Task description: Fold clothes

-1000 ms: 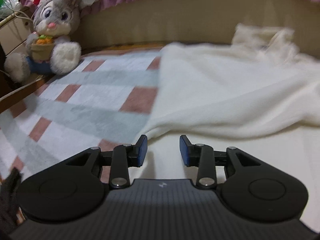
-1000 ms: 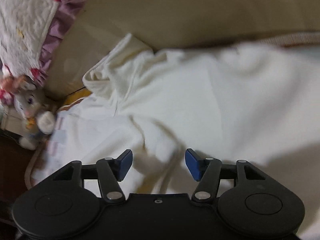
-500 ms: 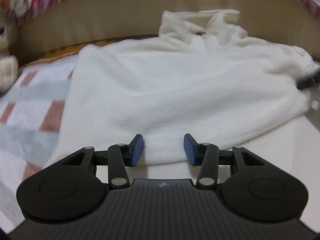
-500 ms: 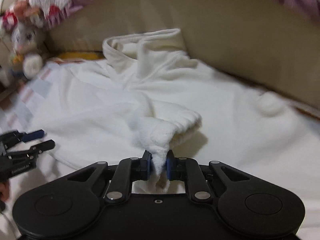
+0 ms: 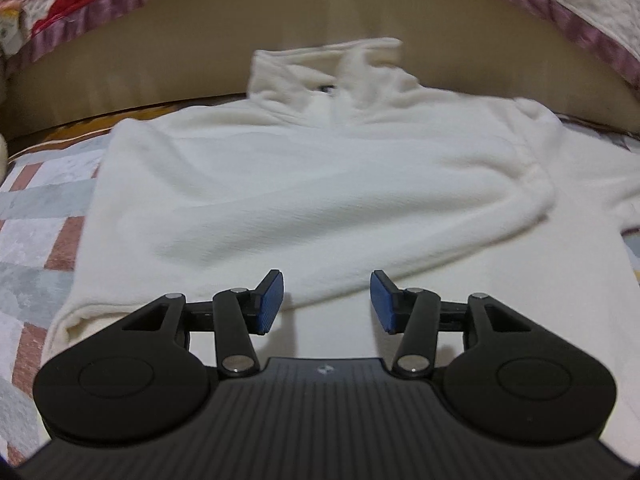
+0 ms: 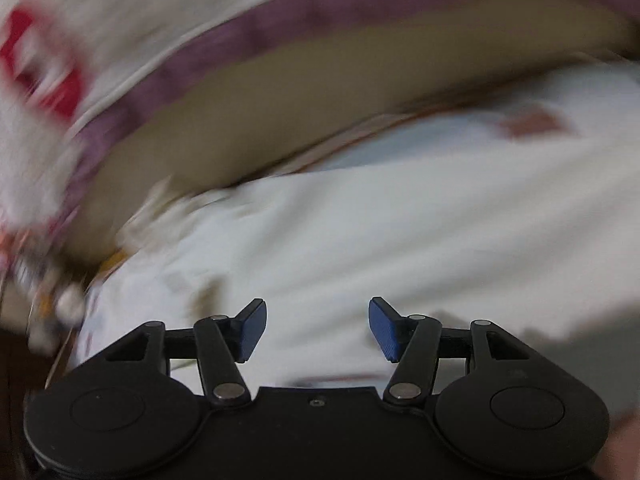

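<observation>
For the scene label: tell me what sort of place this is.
Probably a bedroom: a white fleece garment lies on a checked pink-and-grey blanket, against a curved tan padded headboard under a purple-frilled quilt.

I see a bed [image 5: 592, 360] w/ a checked blanket [image 5: 36, 216] in grey, white & reddish-brown squares. White fleece top [image 5: 312, 184] lies spread directly on it, collar twd the beige headboard [image 5: 200, 68]. In the blurred right wrist view I make out the same white fabric on the bed.

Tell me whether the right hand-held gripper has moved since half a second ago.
Yes. The right hand-held gripper, jaws opening and empty, swung right: the beige headboard remains, but the sweater collar left its view.
</observation>
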A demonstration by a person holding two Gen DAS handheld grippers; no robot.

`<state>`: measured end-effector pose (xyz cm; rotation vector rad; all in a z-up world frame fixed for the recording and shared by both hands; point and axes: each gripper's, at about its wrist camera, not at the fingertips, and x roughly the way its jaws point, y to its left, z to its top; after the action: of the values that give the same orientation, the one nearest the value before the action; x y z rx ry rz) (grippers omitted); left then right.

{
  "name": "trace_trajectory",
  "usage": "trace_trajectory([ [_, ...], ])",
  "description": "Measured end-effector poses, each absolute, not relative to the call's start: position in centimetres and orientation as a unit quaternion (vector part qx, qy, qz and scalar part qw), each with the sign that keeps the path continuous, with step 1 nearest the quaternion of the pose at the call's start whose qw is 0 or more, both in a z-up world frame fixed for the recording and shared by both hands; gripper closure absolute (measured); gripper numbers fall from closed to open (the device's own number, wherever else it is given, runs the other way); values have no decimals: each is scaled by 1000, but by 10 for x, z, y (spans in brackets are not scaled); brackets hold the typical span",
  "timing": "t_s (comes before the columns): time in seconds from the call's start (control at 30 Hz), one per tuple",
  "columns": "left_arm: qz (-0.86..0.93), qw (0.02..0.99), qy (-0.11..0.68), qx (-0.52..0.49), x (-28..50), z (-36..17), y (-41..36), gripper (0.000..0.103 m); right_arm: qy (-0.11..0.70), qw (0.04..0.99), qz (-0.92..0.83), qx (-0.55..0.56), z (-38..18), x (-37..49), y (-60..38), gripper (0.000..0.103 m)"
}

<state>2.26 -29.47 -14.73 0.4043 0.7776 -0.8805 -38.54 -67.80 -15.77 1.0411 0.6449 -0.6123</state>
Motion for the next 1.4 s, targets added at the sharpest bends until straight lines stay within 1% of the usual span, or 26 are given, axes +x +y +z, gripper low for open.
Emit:
trace_trajectory([
  [0.1, -420, 807, 366, 194, 14, -146, -301, 58, 260, 742, -357, 505, -173, -453, -688, 40],
  [0.23, -418, 808, 367, 194, 10, -143, -304, 58, 228, 715, -426, 505, -187, -502, -688, 40],
  [0.33, -409, 811, 375, 185, 11, -142, -300, 57, 192, 714, -453, 498, -197, -508, -687, 40],
  [0.47, -390, 819, 384, 174, 15, -141, -287, 56, 175, 699, -510, 469, -215, -491, -685, 37],
  [0.53, -381, 822, 387, 171, 17, -141, -278, 56, 144, 711, -528, 442, -222, -489, -681, 31],
  [0.57, -376, 824, 388, 169, 18, -141, -274, 56, 125, 719, -530, 432, -226, -485, -681, 29],
  [0.6, -372, 826, 390, 167, 20, -141, -270, 56, 106, 726, -531, 423, -230, -482, -681, 29],
  [0.7, -353, 827, 407, 159, 25, -143, -256, 56, 48, 737, -504, 447, -239, -480, -688, 27],
  [0.73, -347, 828, 413, 152, 26, -143, -250, 56, 42, 741, -485, 462, -238, -479, -692, 37],
  [0.77, -343, 830, 418, 139, 27, -143, -242, 56, 39, 746, -464, 477, -236, -478, -695, 72],
  [0.8, -338, 832, 422, 127, 28, -143, -235, 56, 44, 748, -454, 482, -234, -474, -699, 88],
  [0.87, -323, 836, 430, 111, 31, -146, -220, 56, 57, 763, -451, 460, -220, -462, -702, 90],
  [1.0, -318, 839, 434, 76, 35, -148, -202, 56, 33, 804, -400, 438, -175, -431, -694, 90],
  [1.03, -320, 840, 433, 67, 36, -148, -199, 56, 26, 815, -375, 440, -161, -418, -690, 90],
  [1.1, -317, 843, 430, 57, 37, -147, -198, 56, -4, 824, -303, 479, -142, -398, -675, 90],
  [1.2, -316, 852, 413, 58, 36, -145, -205, 56, -20, 841, -215, 496, -111, -357, -646, 90],
  [1.33, -321, 858, 396, 62, 33, -141, -208, 55, -20, 860, -95, 501, -85, -309, -617, 90],
  [1.4, -322, 859, 393, 69, 33, -141, -206, 55, -9, 866, -67, 496, -78, -292, -604, 90],
])
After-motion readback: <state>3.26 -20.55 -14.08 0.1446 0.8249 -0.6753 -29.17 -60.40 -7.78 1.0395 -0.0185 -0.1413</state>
